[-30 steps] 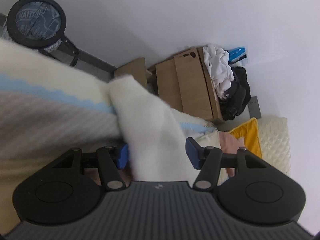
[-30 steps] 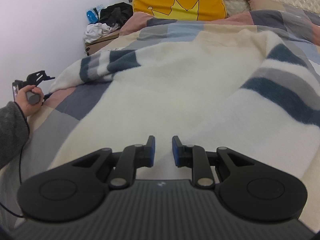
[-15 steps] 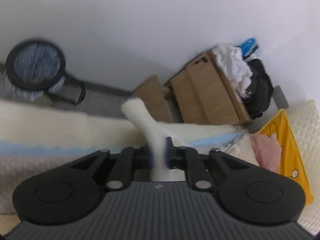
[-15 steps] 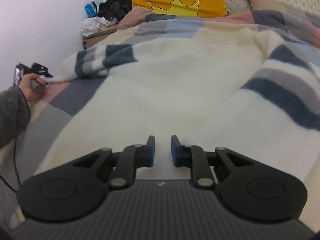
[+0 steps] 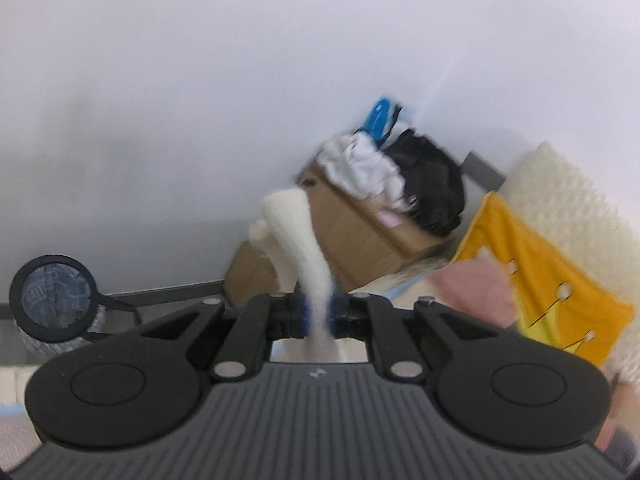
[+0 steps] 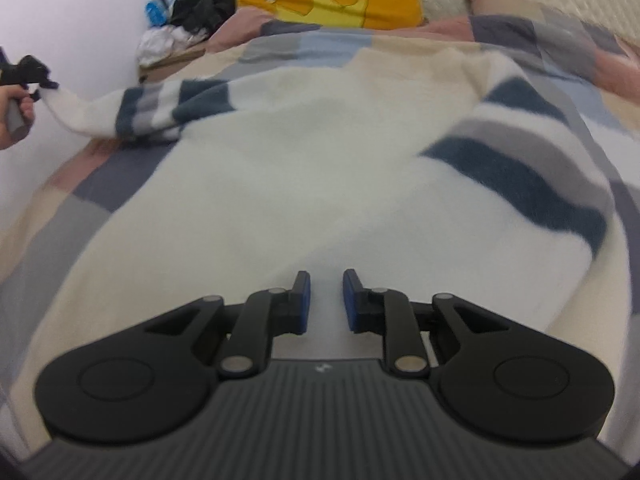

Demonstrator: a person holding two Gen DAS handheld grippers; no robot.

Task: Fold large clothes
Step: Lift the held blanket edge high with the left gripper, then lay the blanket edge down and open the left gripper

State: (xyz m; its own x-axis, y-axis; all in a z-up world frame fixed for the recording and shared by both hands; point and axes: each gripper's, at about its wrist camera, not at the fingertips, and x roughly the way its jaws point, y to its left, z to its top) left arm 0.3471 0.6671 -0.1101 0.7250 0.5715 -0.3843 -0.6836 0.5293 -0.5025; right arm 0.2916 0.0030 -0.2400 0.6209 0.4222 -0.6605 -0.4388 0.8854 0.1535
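the left claw point(image 5: 318, 314) pinches the cream cuff of the striped sweater point(image 6: 320, 168), holding that sleeve point(image 6: 132, 120) off the bed point(image 6: 72, 184). the right claw point(image 6: 324, 300) hovers over the sweater's body, nearly pressed together on nothing.

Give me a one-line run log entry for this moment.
left gripper: jaws shut on sweater cuff, raised | right gripper: jaws narrow over sweater body, grip unclear | sweater flat on bed

The sweater's hem point(image 6: 320, 344) is hidden behind the right gripper point(image 6: 325, 300); beside the sleeve point(image 6: 80, 116), the hand point(image 6: 16, 116) is cut off.
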